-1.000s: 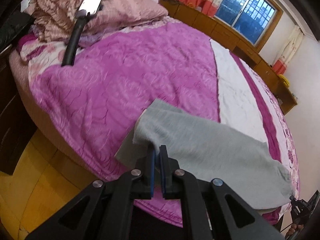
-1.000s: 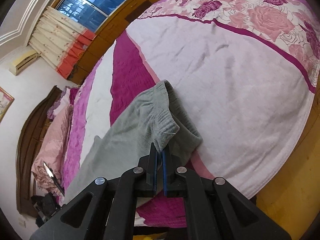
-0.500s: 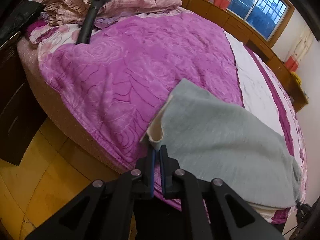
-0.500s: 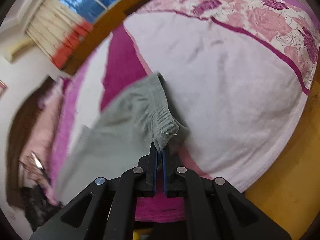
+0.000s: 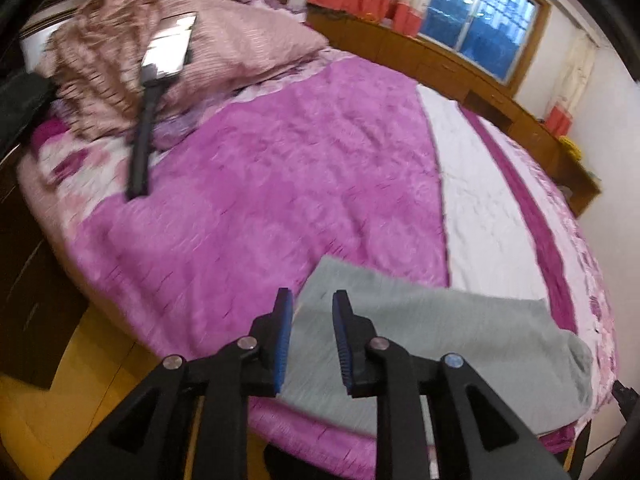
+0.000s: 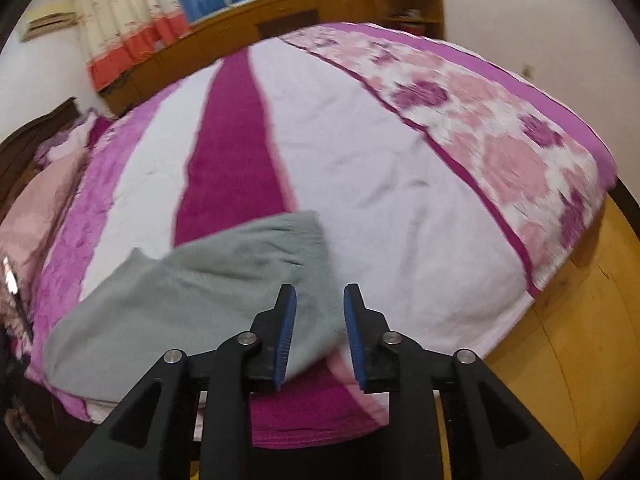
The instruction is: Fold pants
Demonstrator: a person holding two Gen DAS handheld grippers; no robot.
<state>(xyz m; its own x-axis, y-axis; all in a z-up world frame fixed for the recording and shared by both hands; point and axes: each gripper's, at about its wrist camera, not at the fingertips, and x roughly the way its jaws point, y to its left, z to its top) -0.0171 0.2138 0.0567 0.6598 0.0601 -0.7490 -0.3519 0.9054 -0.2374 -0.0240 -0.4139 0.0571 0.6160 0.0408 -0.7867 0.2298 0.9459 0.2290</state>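
Observation:
The grey pants (image 5: 432, 340) lie folded flat on the bed near its front edge. They also show in the right wrist view (image 6: 192, 296). My left gripper (image 5: 312, 320) is open and empty, just above the pants' left end. My right gripper (image 6: 319, 316) is open and empty, just above the pants' right end, where the ribbed waistband (image 6: 304, 224) lies. Both pairs of blue pads stand well apart.
The round bed has a magenta blanket (image 5: 280, 184) and a white, purple and floral cover (image 6: 400, 168). A phone on a black stand (image 5: 156, 92) and pink pillows (image 5: 240, 40) sit at the head. Yellow wooden floor (image 6: 568, 340) borders the bed. Wooden cabinets (image 5: 440, 68) line the window wall.
Both grippers opened and let go of the pants. The pants dropped flat onto the bed. Both grippers drew back a little.

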